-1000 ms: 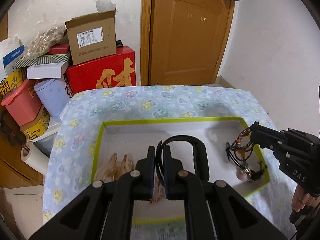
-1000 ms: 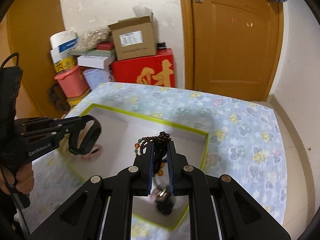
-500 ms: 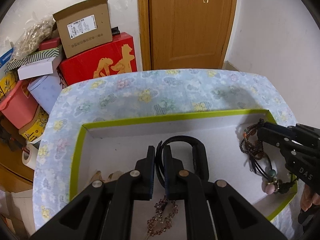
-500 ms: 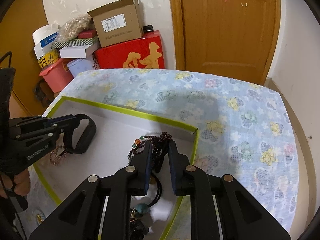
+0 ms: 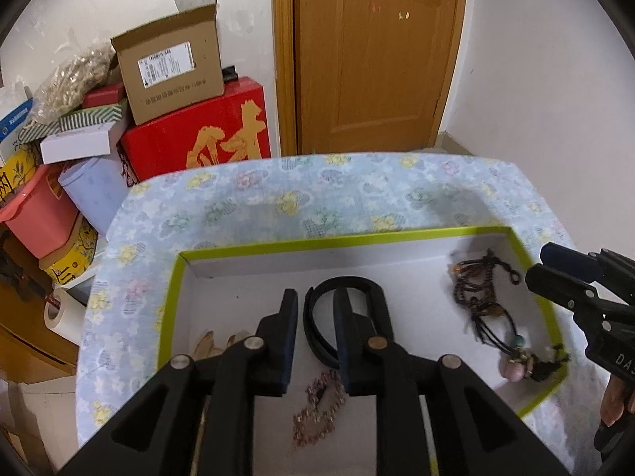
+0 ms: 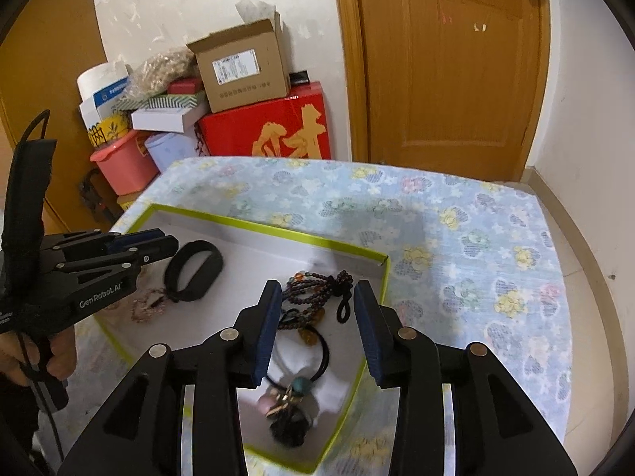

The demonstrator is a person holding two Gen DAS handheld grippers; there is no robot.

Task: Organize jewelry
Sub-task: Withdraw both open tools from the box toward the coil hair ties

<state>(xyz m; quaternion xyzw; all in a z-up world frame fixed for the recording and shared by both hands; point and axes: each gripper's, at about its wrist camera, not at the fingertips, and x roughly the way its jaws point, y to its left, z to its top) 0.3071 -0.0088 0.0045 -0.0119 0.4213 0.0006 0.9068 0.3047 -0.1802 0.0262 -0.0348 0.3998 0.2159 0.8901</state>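
A white tray with a lime-green rim (image 5: pixel 341 240) (image 6: pixel 278 232) lies on the flowered table. My left gripper (image 5: pixel 315 305) is open over a black bangle (image 5: pixel 349 283) that lies on the tray floor; the bangle also shows in the right wrist view (image 6: pixel 194 273). A small pink bead chain (image 5: pixel 319 404) lies below it. My right gripper (image 6: pixel 317 297) is open above a dark beaded necklace (image 6: pixel 317 289) with a cord and pendants (image 6: pixel 293 392). The necklace lies in the tray's right end (image 5: pixel 476 293). The right gripper shows at the right edge (image 5: pixel 555 273).
Stacked boxes, a red box (image 5: pixel 198 139), a cardboard carton (image 5: pixel 170 67) and pink and lilac bins (image 5: pixel 35 214) stand behind the table's left side. A wooden door (image 5: pixel 373 51) is behind. Pale shell-like pieces (image 5: pixel 210 343) lie in the tray's left part.
Both grippers have opened. The bangle and the beaded necklace have been let go and now lie on the tray floor. The right gripper has drawn back a little.
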